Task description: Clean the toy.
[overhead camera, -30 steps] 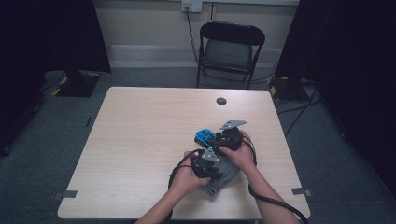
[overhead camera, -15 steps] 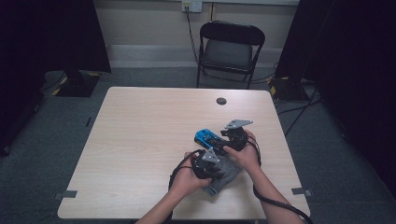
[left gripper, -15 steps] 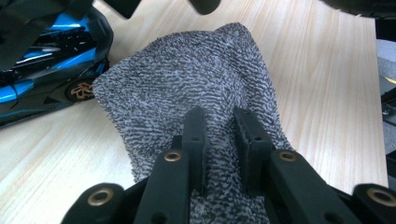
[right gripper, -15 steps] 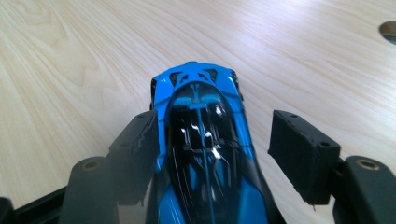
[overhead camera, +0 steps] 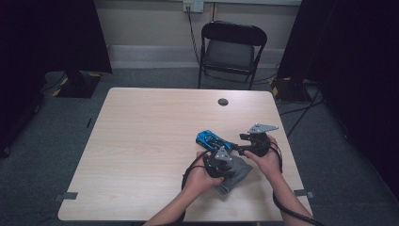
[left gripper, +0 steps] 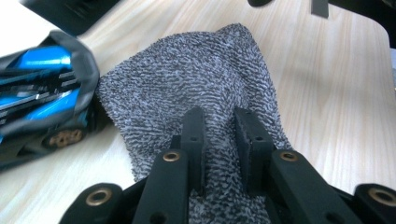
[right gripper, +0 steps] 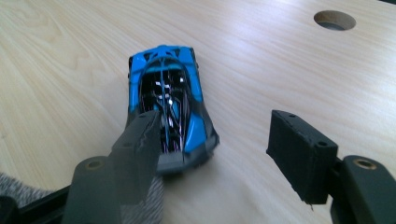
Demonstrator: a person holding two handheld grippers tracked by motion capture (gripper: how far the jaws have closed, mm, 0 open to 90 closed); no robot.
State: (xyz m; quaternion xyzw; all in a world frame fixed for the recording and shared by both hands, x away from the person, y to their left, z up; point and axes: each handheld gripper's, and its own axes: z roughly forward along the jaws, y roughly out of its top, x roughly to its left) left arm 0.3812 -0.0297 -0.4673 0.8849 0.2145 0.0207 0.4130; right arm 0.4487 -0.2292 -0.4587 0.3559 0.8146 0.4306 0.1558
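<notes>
A blue and black toy car (overhead camera: 211,139) (right gripper: 166,88) stands on the wooden table (overhead camera: 150,141). Right behind it lies a grey terry cloth (overhead camera: 237,173) (left gripper: 187,79). My left gripper (overhead camera: 225,161) (left gripper: 219,116) is shut on a raised fold of that cloth, with the car (left gripper: 42,93) to its left. My right gripper (overhead camera: 235,147) (right gripper: 219,135) points at the car's tail from the right. Its jaws have just been opening and now stand wide. The tail sits by one jaw, and neither pad presses on it.
A round cable hole (overhead camera: 223,101) (right gripper: 334,19) sits near the table's far edge. A black folding chair (overhead camera: 233,47) stands beyond the table. The table's right edge runs close to my right hand. Bare wood stretches across the left half.
My right gripper has drawn back to the right, away from the car, and its jaws have spread. The left gripper has shifted slightly with the cloth. The car stays in about the same spot.
</notes>
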